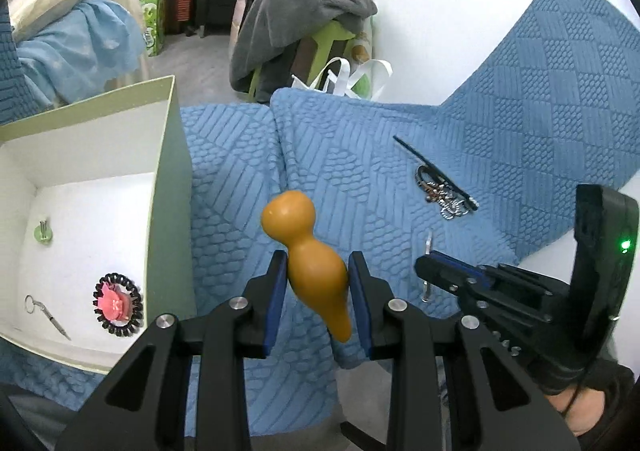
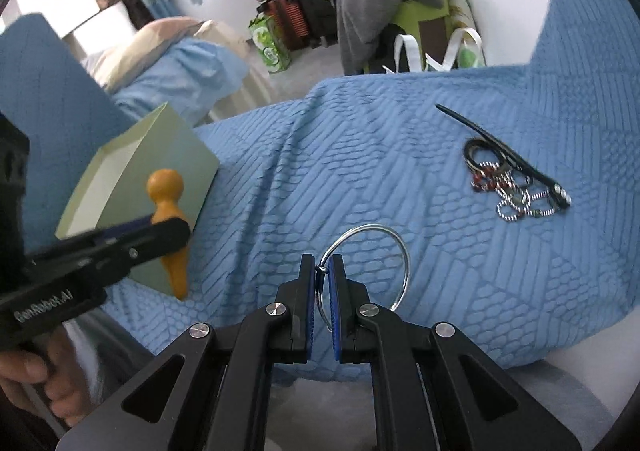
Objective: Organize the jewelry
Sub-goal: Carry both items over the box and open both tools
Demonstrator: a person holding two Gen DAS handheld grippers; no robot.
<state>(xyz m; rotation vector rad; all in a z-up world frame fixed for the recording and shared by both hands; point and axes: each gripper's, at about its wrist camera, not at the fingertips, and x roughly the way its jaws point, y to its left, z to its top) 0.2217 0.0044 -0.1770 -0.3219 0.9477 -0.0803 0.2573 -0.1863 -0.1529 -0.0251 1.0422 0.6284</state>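
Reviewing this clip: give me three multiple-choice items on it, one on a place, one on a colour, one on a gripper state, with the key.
1. Where is the hair tie?
A. on the blanket
B. in the box
C. in a gripper

2. What colour is the gourd?
A. orange
B. green
C. white

3. The right gripper is:
A. open and empty
B. shut on the ring
C. shut on the gourd

Key: 1 B, it lies on the box floor; 2 A, orange in both views; 3 B, its pads pinch the ring's rim, while the left gripper clamps the gourd.

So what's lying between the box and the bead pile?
Only bare blue quilt on the surface between box and bead pile; the gourd hangs above it, per the left wrist view.
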